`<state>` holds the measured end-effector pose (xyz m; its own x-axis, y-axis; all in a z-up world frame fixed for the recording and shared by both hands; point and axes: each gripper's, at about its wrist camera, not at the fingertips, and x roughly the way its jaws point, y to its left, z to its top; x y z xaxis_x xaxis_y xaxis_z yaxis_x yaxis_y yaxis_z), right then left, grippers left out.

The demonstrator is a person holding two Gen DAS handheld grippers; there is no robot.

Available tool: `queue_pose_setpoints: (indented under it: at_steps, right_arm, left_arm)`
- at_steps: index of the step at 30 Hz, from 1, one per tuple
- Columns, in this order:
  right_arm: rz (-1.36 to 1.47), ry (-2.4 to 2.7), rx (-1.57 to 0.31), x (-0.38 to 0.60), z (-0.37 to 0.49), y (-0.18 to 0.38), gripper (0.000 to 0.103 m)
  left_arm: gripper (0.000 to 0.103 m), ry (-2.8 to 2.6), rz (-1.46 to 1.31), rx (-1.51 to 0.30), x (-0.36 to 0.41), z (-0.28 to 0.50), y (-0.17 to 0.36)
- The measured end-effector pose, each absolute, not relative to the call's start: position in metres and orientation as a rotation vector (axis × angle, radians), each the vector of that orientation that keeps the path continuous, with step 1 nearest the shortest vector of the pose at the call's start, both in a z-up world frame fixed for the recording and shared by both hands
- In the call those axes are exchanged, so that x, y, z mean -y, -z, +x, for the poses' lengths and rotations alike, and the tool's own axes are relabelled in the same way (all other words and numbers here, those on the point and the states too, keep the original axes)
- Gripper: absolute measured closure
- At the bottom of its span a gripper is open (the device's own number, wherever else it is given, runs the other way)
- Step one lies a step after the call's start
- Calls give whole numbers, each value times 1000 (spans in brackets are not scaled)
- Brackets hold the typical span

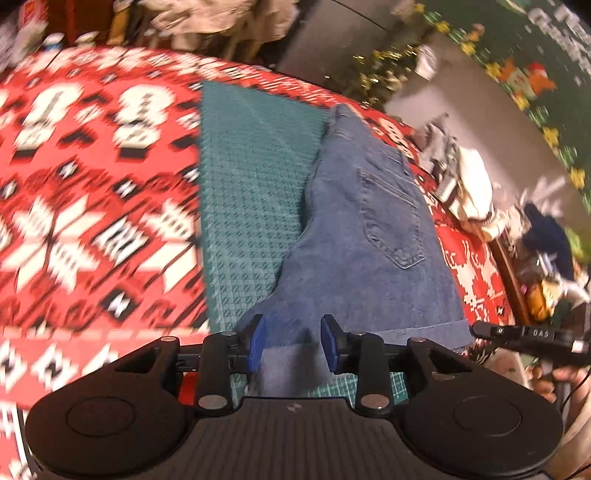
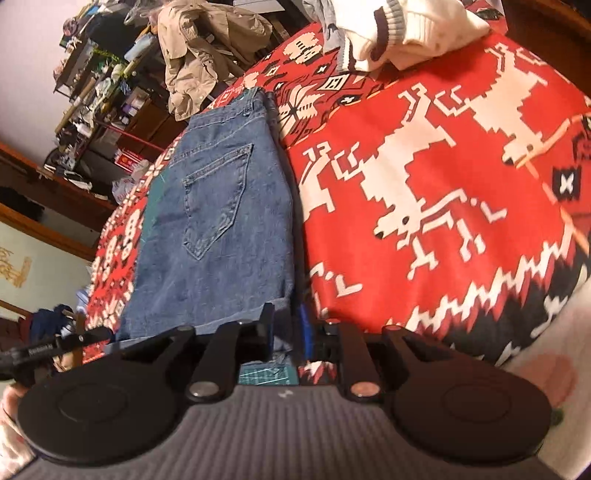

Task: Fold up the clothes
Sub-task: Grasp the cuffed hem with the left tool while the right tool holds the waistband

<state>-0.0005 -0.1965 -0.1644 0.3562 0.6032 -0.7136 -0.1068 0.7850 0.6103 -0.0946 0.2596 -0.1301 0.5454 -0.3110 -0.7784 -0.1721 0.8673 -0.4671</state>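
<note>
Blue denim shorts [image 1: 365, 229] are lying folded lengthwise on a green cutting mat [image 1: 251, 177], which is resting on a red, white and black patterned cloth [image 1: 85, 177] covering the table. In the left wrist view the shorts are running from the 6 o'clock edge up toward 1 o'clock, back pocket facing up, with the mat showing bare at their 9 o'clock side. The left gripper [image 1: 293, 343] is hovering over the near hem, its blue pads standing apart with the denim lying loose in the gap and neither pad pressing on it. At 3 o'clock in that view the black tip of the other tool and part of a hand [image 1: 554, 376] are showing. In the right wrist view the shorts [image 2: 218, 221] are stretching from 6 o'clock up toward 11 o'clock, the patterned cloth filling the frame from 1 to 4 o'clock. The right gripper [image 2: 288, 332] is sitting at the hem's corner, its jaws parted a little; whether the fabric edge between them is being pinched cannot be told, as the fingers are dark and blurred. A cream sweater [image 2: 406, 33] is lying bunched at 1 o'clock, well apart from the shorts.
</note>
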Motion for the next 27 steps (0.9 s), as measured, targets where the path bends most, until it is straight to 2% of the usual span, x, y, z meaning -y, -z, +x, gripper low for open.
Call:
queue_pose_setpoints:
  at_steps: [6, 11, 12, 13, 14, 20, 24, 27]
  right_arm:
    - [560, -486, -1124, 192, 0, 170, 75]
    - [566, -485, -1127, 187, 0, 174, 75]
    - [560, -486, -1126, 185, 0, 174, 80]
    - [555, -486, -1125, 183, -1, 174, 95]
    - [549, -487, -1124, 182, -1, 174, 95]
    - [546, -524, -1084, 176, -9, 156, 97]
    - [545, -497, -1121, 177, -10, 173, 97]
    - [586, -494, -1116, 181, -9, 184, 97]
  left_arm:
    - [67, 45, -556, -1022, -264, -108, 140]
    - [67, 61, -640, -1008, -270, -113, 151]
    - [73, 65, -639, -1000, -269, -113, 150]
    - [86, 68, -630, -988, -267, -113, 148]
    - [98, 72, -621, -976, -265, -113, 146]
    - [98, 42, -566, -906, -267, -116, 128]
    - [98, 24, -535, -979, -266, -110, 151]
    - [98, 28, -614, -958, -272, -114, 157]
